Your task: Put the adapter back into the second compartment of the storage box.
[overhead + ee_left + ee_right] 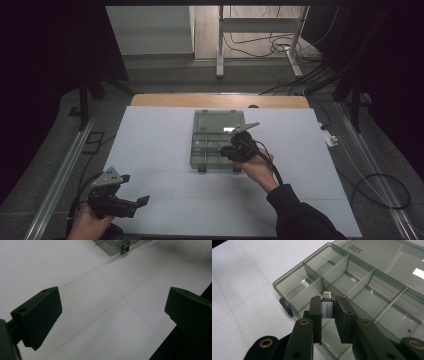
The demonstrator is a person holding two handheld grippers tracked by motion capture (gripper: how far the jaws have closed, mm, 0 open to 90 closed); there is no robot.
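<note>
High view first: your right gripper (231, 148) is over the near part of the compartment box (218, 140), which lies with its lid thrown back flat on the white table (150, 150), while your left gripper (131, 202) waits well apart at the near left corner. Left gripper view: its jaws stand wide with nothing between them, just the seamed table surface below and one corner of the box (112, 247) with a single dark latch (125, 248) at the top edge; I'd leave that hand parked, or bring it over to steady the box if it starts to slide. Right gripper view: your jaws are pinched narrow on one small silver adapter (327, 308), plug end pointing out past the tips and over the box's dividers (337, 268). To place it well, I'd pick one cell, centre the adapter above it clear of the thin walls, lower it until the plug is below the rim, then ease the jaws apart so it doesn't catch a divider and tip into a neighbouring cell. By count: one adapter, one box, two grippers, about six compartments that I can make out here, all looking bare, though the farthest ones run off the edge.
</note>
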